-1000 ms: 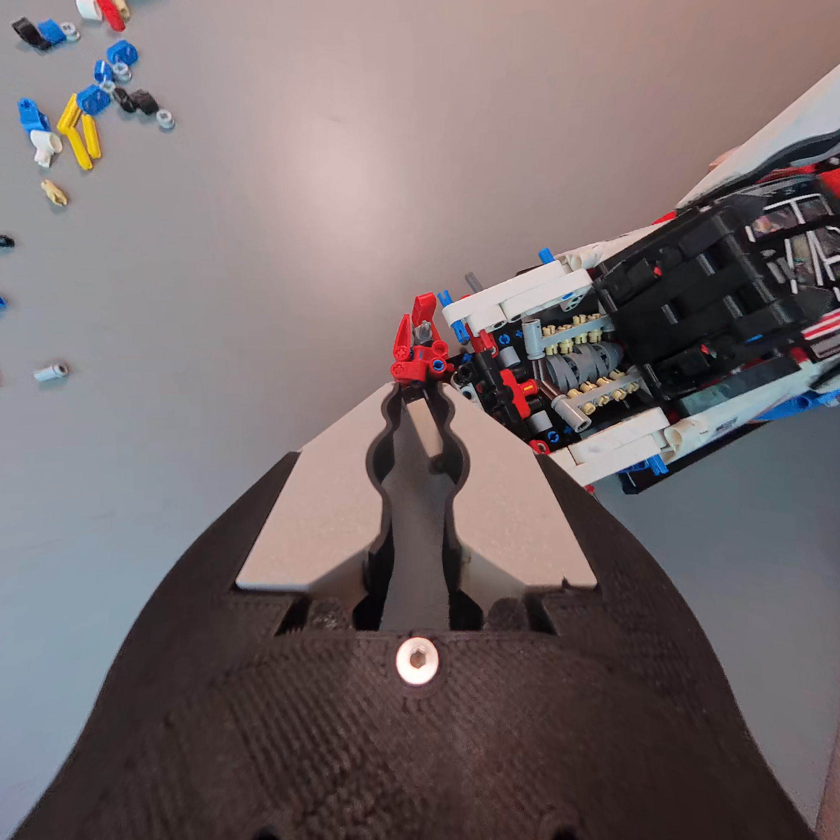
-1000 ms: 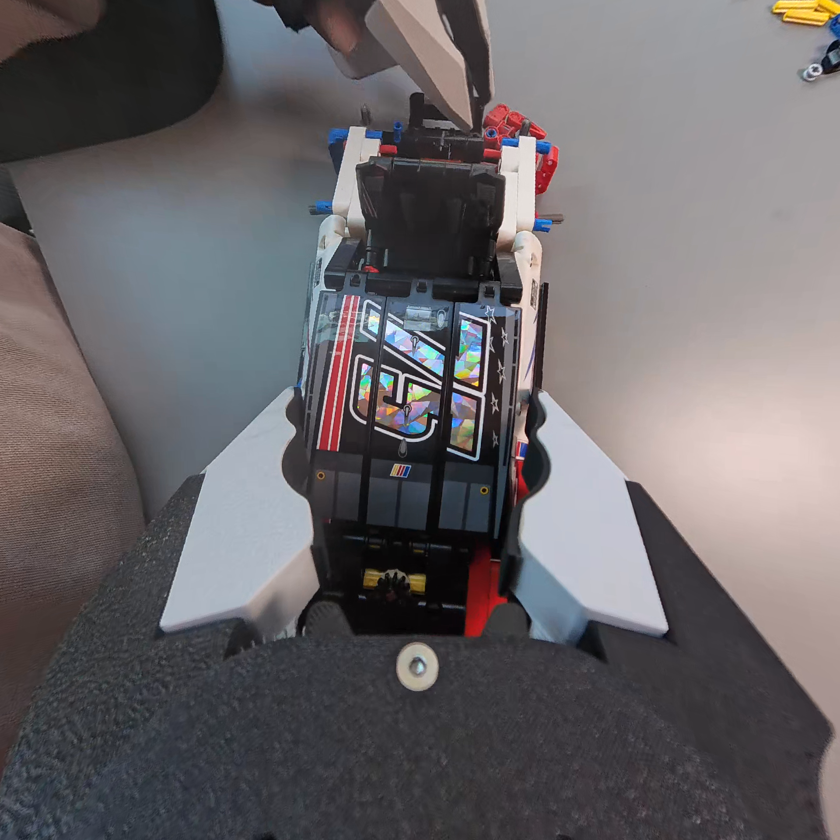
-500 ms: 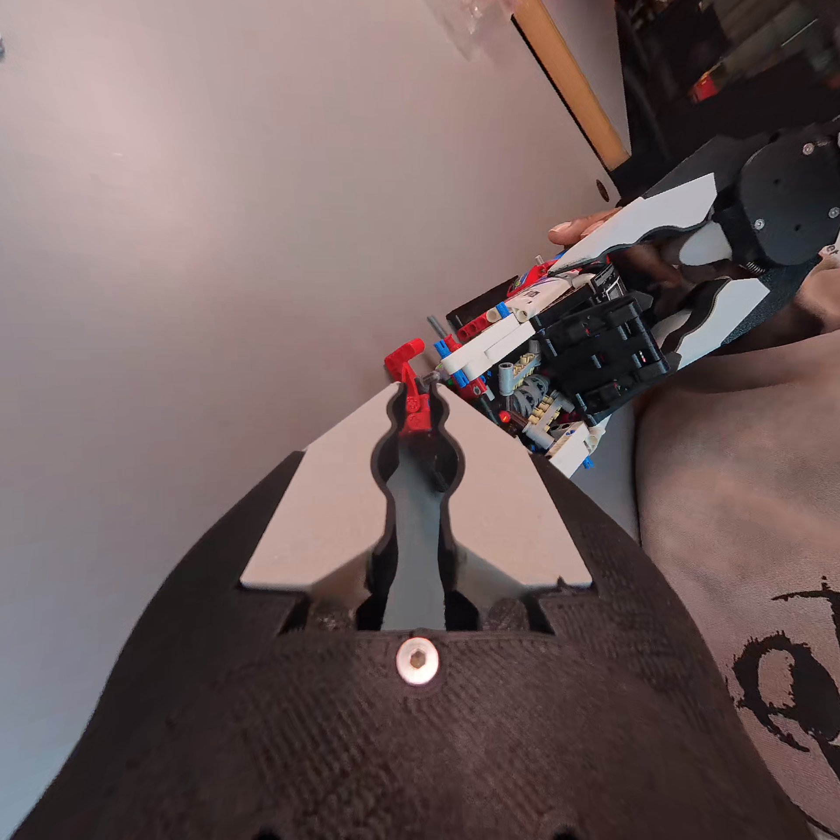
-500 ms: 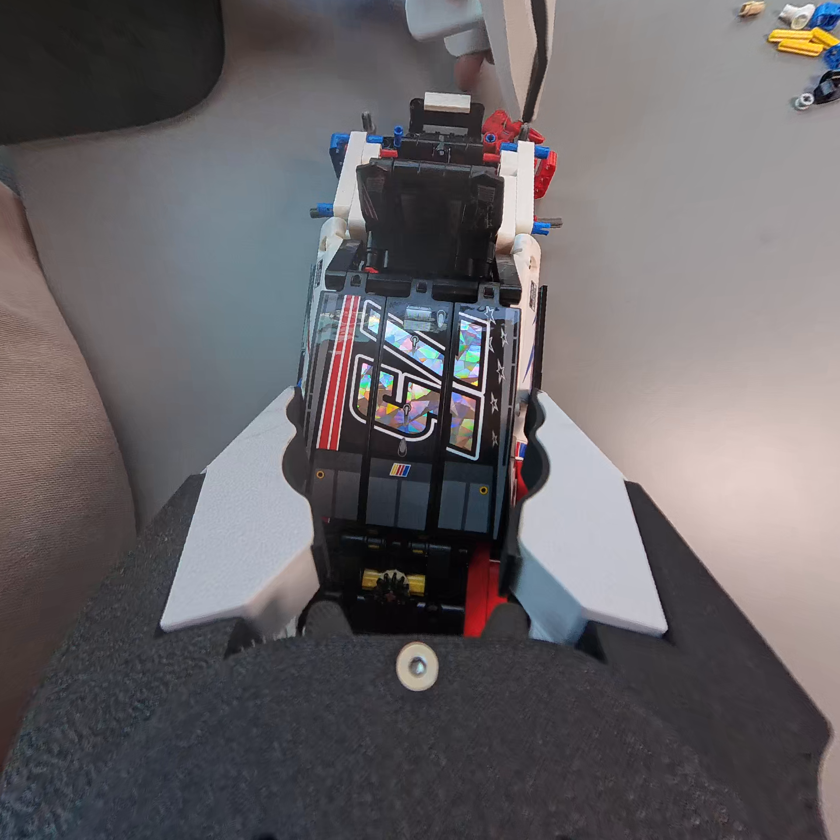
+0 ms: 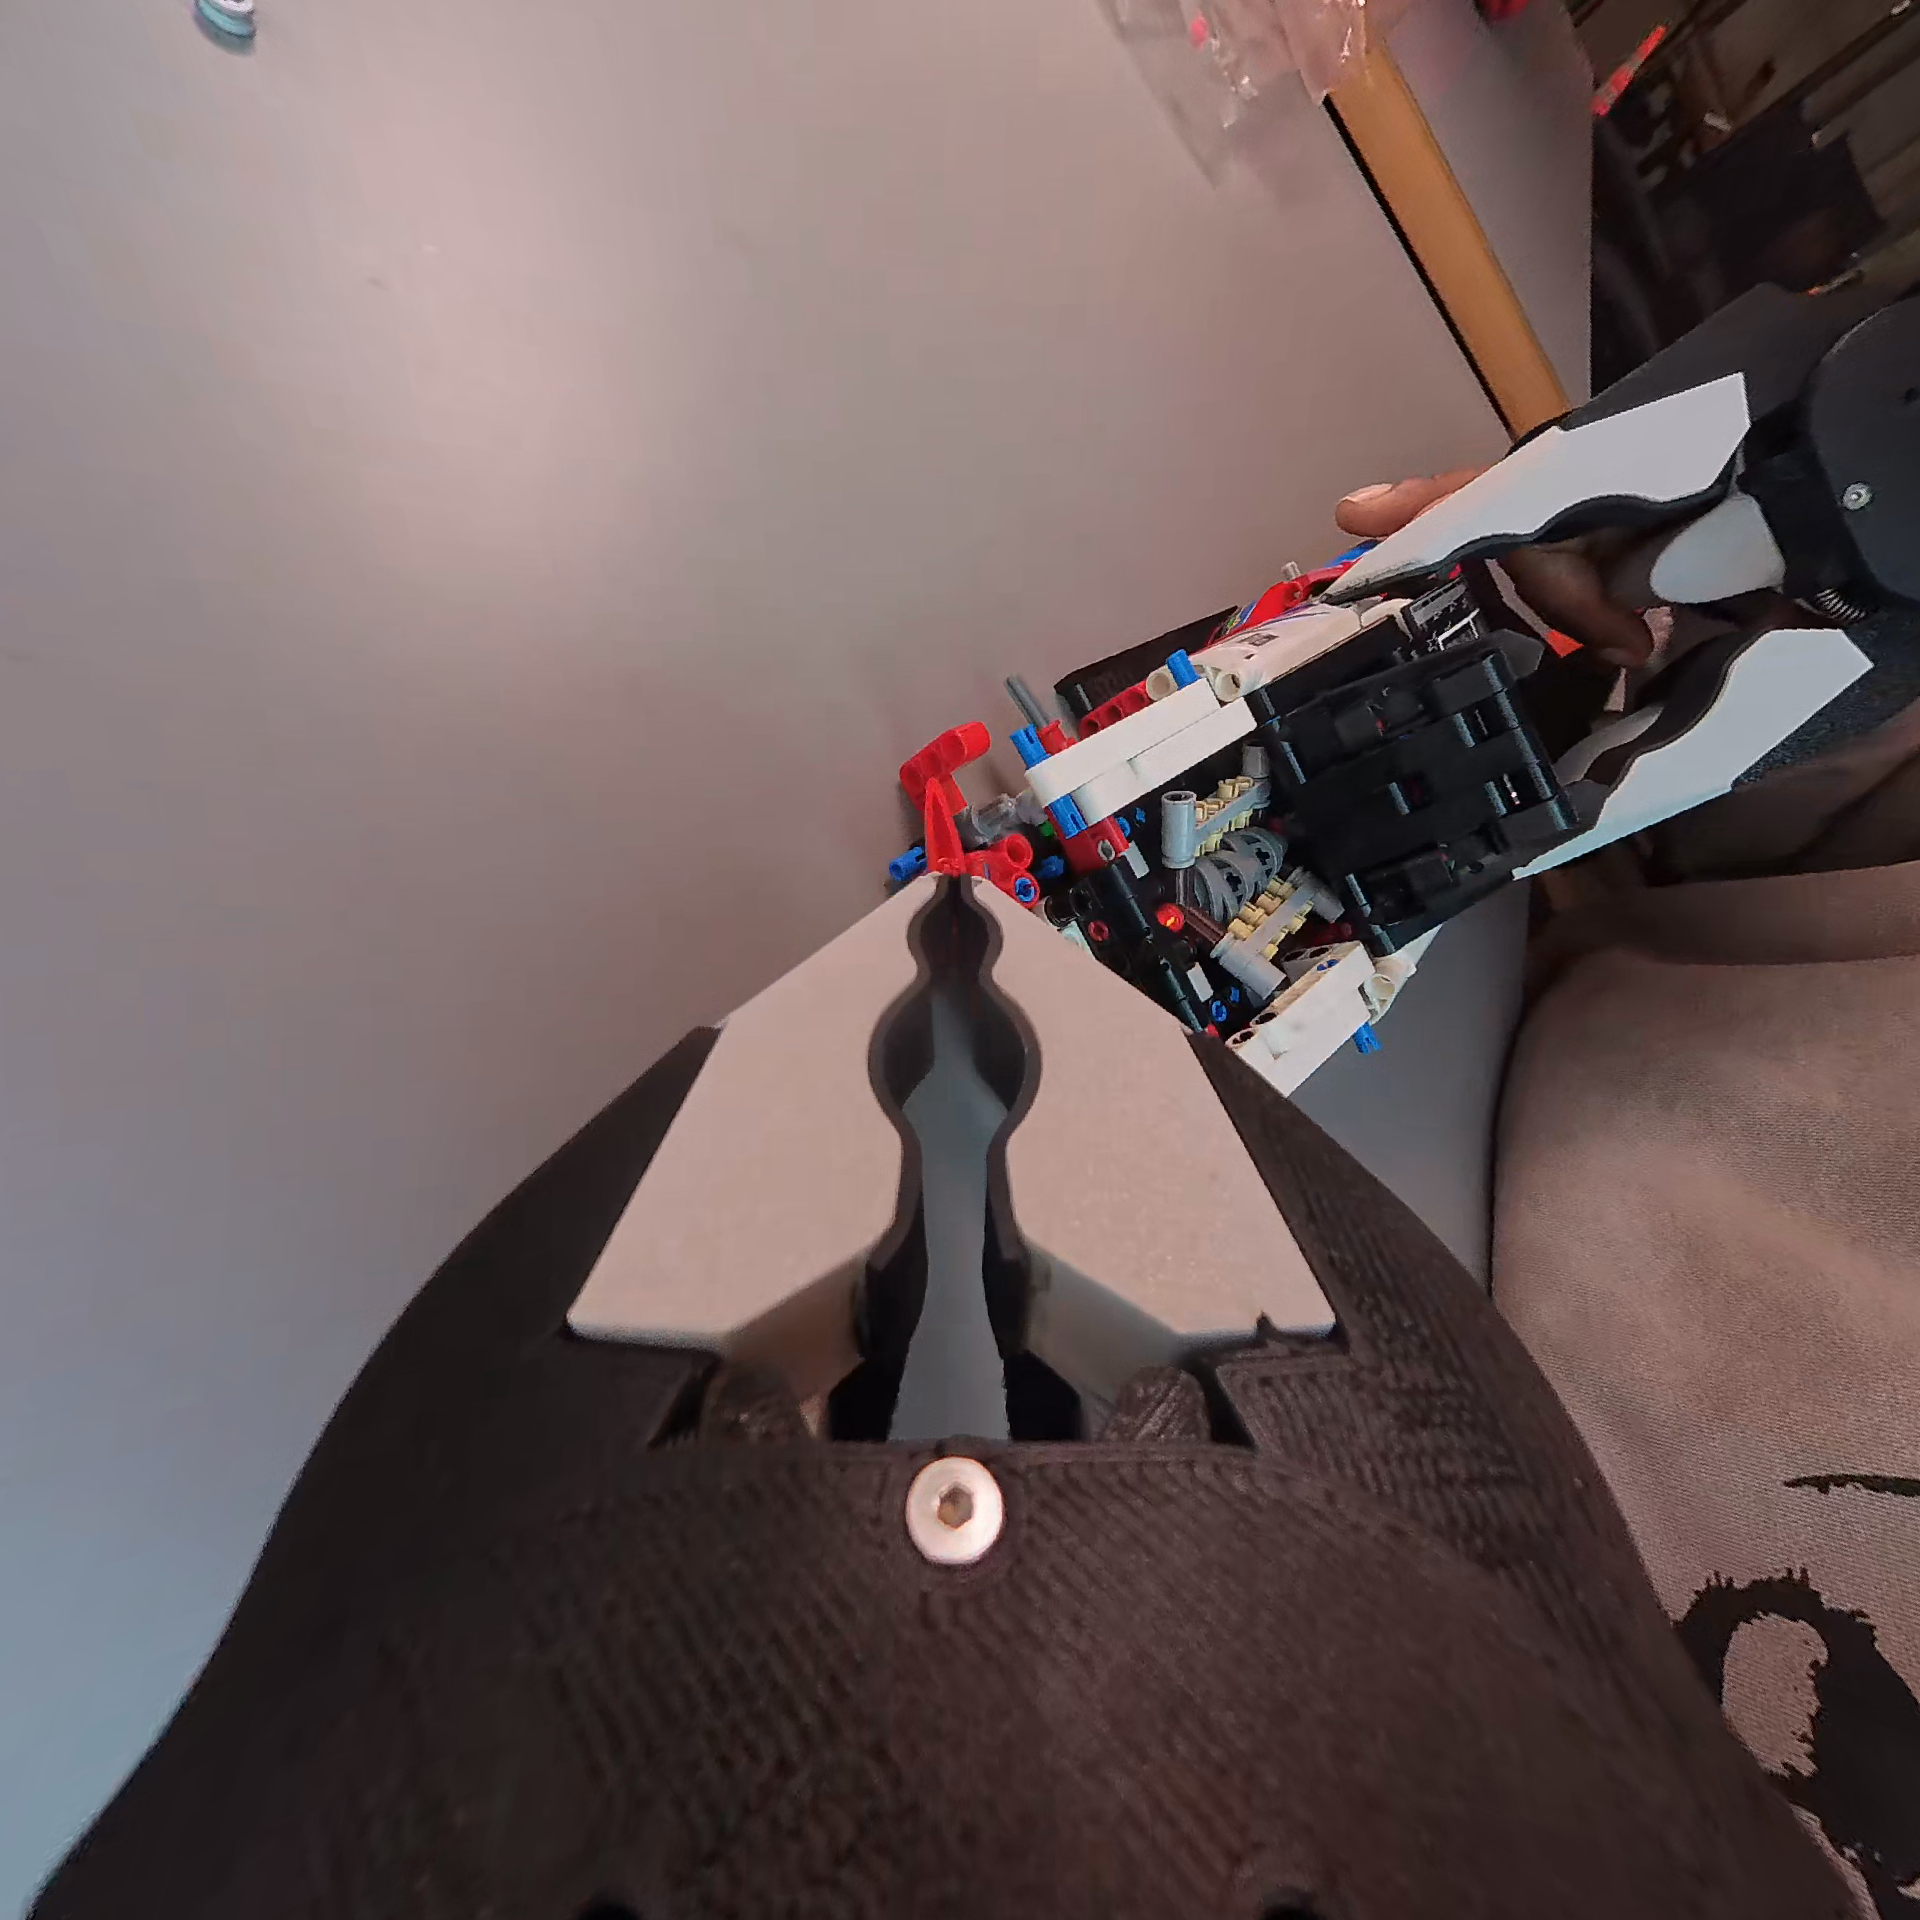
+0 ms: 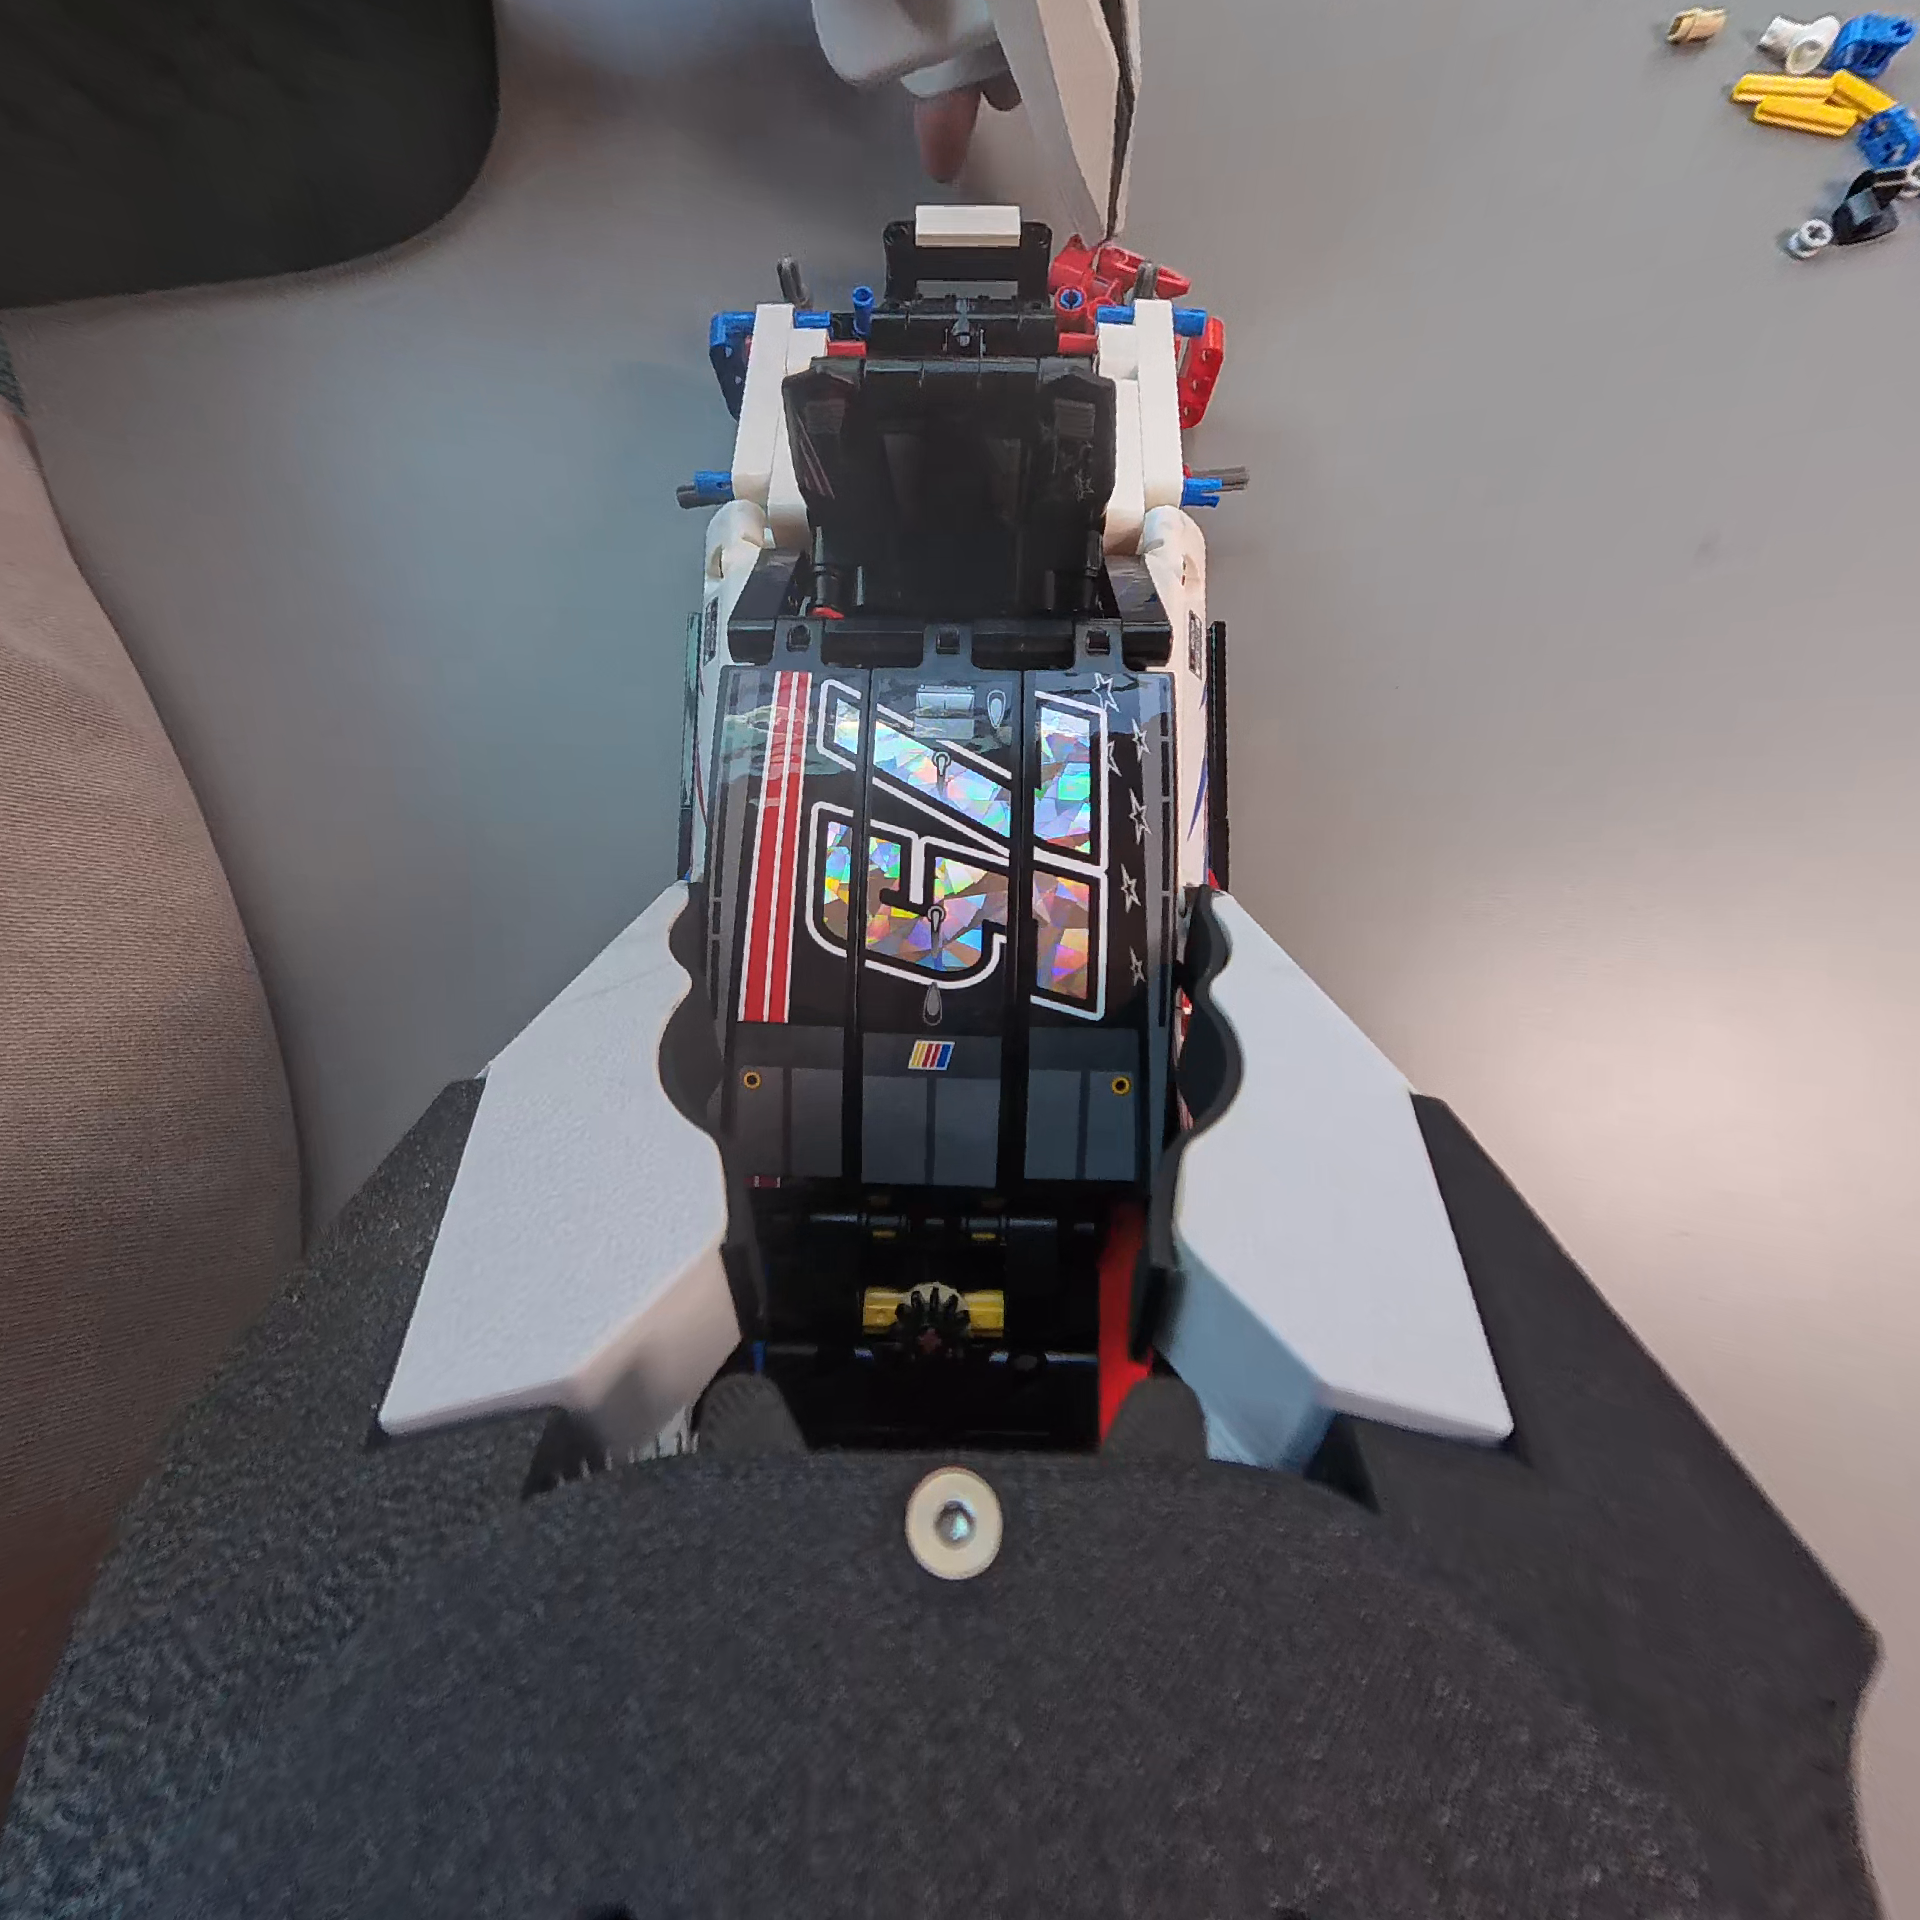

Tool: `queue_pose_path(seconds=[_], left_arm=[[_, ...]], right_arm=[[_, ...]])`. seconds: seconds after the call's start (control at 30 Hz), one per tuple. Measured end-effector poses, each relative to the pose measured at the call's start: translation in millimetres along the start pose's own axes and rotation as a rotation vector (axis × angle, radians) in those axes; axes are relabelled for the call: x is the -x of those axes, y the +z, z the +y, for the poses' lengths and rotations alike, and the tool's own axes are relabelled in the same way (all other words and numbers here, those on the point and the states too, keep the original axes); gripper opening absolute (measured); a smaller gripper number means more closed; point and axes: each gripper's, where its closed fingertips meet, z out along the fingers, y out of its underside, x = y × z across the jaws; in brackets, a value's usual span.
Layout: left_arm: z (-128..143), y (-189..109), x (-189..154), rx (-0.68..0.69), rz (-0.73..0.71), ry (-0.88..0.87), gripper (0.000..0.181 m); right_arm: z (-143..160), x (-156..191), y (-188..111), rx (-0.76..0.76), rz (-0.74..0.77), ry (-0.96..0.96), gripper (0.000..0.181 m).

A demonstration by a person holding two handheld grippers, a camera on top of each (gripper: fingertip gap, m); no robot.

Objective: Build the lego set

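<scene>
A black, white and red lego car (image 6: 935,831) lies lengthwise between my right gripper's fingers (image 6: 603,1174). My right gripper (image 6: 945,935) is shut on the car's body, gripping both sides near the rear. In the left wrist view the car (image 5: 1351,790) shows its open front end with grey and tan engine parts, and the right gripper (image 5: 1662,644) holds it from the right. My left gripper (image 5: 954,883) is shut, its tips pinching a small red piece (image 5: 940,821) of the red assembly at the car's front corner. The left gripper also shows in the right wrist view (image 6: 1081,104).
Loose yellow, blue, white and black pieces (image 6: 1829,104) lie at the far right of the grey table (image 6: 1558,727). The table's wooden edge (image 5: 1455,239) and a plastic bag (image 5: 1247,42) are beyond the car. A person's brown clothing (image 5: 1714,1247) is close by, and a fingertip (image 6: 951,135).
The left wrist view has swung round toward the table edge and the person. My left gripper's tips have closed tighter on the red piece. The right gripper holds the car as before.
</scene>
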Motion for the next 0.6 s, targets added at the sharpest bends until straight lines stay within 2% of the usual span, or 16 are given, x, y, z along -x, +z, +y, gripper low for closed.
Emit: queue_pose_path(seconds=[0.13, 0.27, 0.4, 0.5, 0.6], left_arm=[[0.1, -3.9, -2.4, 0.034, 0.028, -0.021, 0.000], [-20.6, -9.2, 4.0, -0.027, 0.012, -0.010, 0.000], [-24.6, 4.7, 15.0, 0.023, 0.026, -0.043, 0.011], [-19.3, 16.5, 11.3, 0.067, 0.077, -0.054, 0.006], [-19.6, 19.1, 9.6, 0.071, 0.068, -0.030, 0.003]], right_arm=[[0.6, -6.8, -1.1, -0.005, 0.025, 0.021, 0.088], [1.3, -7.7, -1.9, -0.009, 0.027, 0.022, 0.088], [1.1, -8.3, -2.0, -0.014, 0.027, 0.020, 0.087], [2.1, -11.4, -3.1, -0.018, 0.038, 0.025, 0.087], [3.9, -13.9, -4.8, -0.021, 0.040, 0.027, 0.086]])
